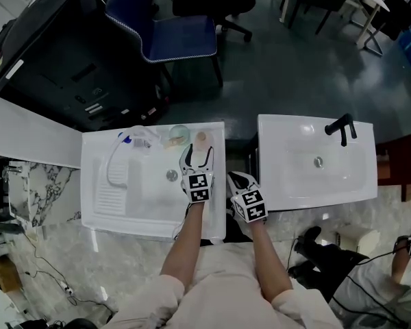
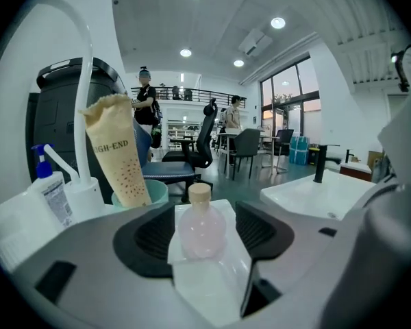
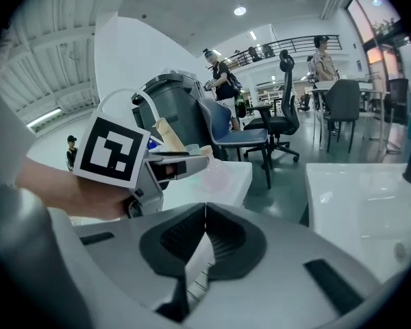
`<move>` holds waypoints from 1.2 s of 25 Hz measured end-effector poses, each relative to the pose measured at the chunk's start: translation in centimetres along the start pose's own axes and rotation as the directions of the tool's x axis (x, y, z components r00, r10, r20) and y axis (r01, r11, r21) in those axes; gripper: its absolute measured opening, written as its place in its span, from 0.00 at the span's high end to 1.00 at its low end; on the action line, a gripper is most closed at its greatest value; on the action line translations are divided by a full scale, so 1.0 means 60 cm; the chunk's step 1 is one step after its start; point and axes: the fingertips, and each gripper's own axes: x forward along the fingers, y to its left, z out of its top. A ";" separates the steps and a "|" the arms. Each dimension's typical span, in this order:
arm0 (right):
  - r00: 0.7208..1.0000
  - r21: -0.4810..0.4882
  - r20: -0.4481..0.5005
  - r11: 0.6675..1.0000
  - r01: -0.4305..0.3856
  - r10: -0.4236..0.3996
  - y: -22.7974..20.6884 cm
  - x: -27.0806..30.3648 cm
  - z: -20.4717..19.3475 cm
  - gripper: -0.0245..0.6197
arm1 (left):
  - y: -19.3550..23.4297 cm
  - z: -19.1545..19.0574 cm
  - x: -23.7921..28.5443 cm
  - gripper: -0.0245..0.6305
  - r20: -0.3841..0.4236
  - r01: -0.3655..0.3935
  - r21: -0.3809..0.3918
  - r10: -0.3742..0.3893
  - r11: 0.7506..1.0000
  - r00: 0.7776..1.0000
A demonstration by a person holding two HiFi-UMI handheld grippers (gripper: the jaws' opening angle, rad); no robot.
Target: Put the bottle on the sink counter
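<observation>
A small pale pink bottle [image 1: 201, 140] with a beige cap stands upright on the back ledge of the white sink counter [image 1: 218, 204]. My left gripper [image 1: 196, 155] is open. In the left gripper view the bottle [image 2: 201, 226] stands between the two dark pads [image 2: 153, 236], with a narrow gap on each side. My right gripper [image 1: 238, 179] hovers by the sink's right front edge, shut with nothing in it; its jaws [image 3: 205, 214] meet. The right gripper view also shows the left gripper [image 3: 185, 164] and the bottle [image 3: 219, 171].
A teal cup holding a cream tube [image 2: 120, 156] and a blue-topped pump bottle [image 2: 50, 190] stand left of the bottle, by a white curved tap [image 1: 114, 163]. A second sink with a black tap [image 1: 342, 127] lies right. Behind are a blue chair [image 1: 175, 36] and a dark bin [image 1: 55, 53].
</observation>
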 end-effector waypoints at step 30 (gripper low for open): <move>0.975 0.072 0.121 0.981 0.181 -0.189 0.107 -0.049 0.028 0.95 | -0.009 0.006 -0.244 0.55 0.022 0.346 0.032 -0.346 0.938 0.938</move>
